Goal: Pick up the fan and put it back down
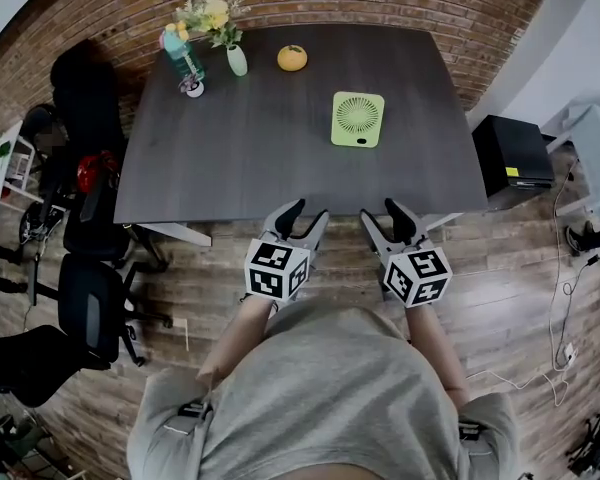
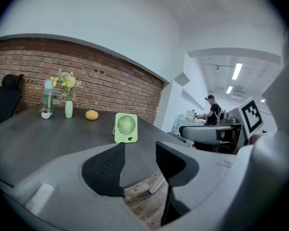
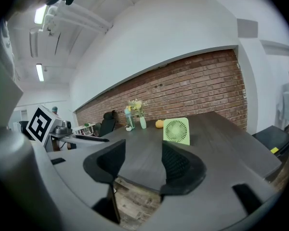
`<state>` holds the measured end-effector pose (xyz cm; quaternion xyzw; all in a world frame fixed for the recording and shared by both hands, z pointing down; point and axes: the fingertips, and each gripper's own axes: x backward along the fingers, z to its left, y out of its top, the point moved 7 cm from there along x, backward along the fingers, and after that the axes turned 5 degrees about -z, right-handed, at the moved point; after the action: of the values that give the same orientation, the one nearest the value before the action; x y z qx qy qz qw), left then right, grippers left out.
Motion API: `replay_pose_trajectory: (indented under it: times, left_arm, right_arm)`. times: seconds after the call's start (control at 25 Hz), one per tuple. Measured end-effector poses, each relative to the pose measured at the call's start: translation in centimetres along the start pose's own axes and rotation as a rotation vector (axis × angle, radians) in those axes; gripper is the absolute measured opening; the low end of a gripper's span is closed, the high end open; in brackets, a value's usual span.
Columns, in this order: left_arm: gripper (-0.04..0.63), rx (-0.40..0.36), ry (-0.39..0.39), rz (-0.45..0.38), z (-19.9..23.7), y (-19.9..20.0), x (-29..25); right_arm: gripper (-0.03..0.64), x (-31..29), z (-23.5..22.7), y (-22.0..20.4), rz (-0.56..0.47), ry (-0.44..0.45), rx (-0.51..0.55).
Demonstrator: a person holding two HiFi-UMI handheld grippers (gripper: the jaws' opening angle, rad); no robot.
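A light green square fan (image 1: 358,119) stands upright on the dark table (image 1: 230,158), right of its middle. It also shows ahead in the left gripper view (image 2: 126,127) and the right gripper view (image 3: 177,131). My left gripper (image 1: 306,214) and right gripper (image 1: 382,213) hover side by side at the table's near edge, well short of the fan. Both stand open with nothing between their fingers. In each gripper's own view, the left gripper (image 2: 139,146) and the right gripper (image 3: 143,146) frame only the table edge and the wooden floor.
At the table's far side stand a vase of flowers (image 1: 236,60), an orange (image 1: 292,58) and a teal bottle (image 1: 185,56). Black office chairs (image 1: 90,298) crowd the left; a black box (image 1: 513,158) sits at the right. A person (image 2: 213,112) stands far off.
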<state>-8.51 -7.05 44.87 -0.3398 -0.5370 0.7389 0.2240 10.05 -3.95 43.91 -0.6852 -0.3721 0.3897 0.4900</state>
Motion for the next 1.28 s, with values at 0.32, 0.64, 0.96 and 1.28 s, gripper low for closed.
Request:
replay_pose_trajectory:
  times: [0.32, 0.64, 0.96, 1.28]
  left_arm:
    - [0.199, -0.007, -0.008, 0.027, 1.5, 0.2, -1.9]
    - [0.216, -0.008, -0.027, 0.057, 2.1, 0.3, -5.9]
    - [0.239, 0.016, -0.012, 0.090, 4.6, 0.9, -12.2]
    - [0.265, 0.015, 0.020, 0.129, 6.5, 1.3, -17.6]
  right_arm:
    - [0.224, -1.8, -1.2, 0.2, 0.005, -0.015, -0.025]
    - [0.224, -4.7, -4.1, 0.9, 0.006, -0.009, -0.029]
    - [0.230, -9.7, -9.4, 2.4, 0.040, 0.002, -0.013]
    - [0.239, -14.2, -14.1, 2.9, 0.107, 0.039, -0.010]
